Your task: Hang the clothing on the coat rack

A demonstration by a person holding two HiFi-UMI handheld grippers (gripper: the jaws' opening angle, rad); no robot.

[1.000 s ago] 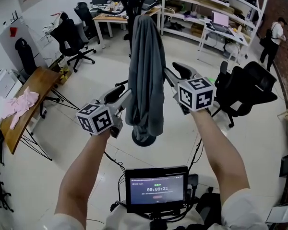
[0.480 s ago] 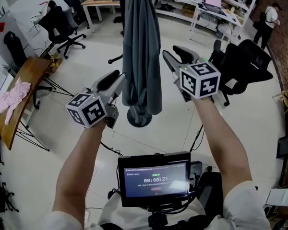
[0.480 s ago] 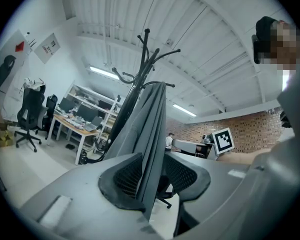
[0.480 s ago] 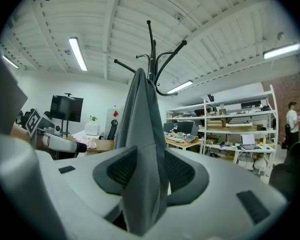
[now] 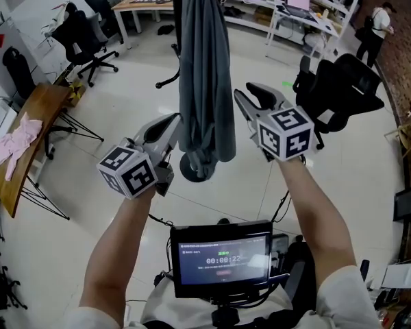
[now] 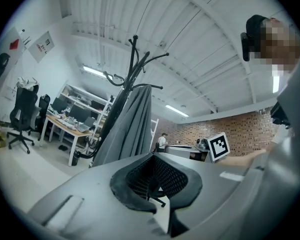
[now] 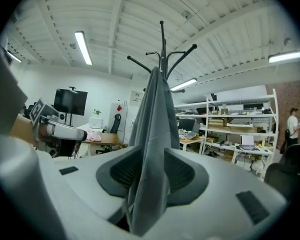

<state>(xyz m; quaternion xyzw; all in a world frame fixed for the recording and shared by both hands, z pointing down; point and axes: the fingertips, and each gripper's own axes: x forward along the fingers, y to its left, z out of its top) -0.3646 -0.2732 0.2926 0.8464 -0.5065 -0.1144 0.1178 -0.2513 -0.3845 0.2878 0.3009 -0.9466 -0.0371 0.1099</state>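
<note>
- On the coat rack point(image 7: 161, 46) the grey garment point(image 5: 204, 81) hangs from the upper hooks and falls along the pole toward the rack's foot, the same as one second ago.
- At the left side of the rack, the left gripper point(image 6: 155, 176) has just been closing. Its jaws are now pressed together with nothing between them, and the cloth is beyond its tips.
- At the right side of the rack, the right gripper point(image 7: 149, 184) has also just been closing. A fold of the garment stands between its jaws, and the pads pinch it.
- We judge that the hanging is almost done: the rack bears the garment, and only the right gripper has cloth.
- What is left, we think, is to open the right jaws and draw back from the rack gently, because a pull on this fold could drag the garment off its hook.
</note>
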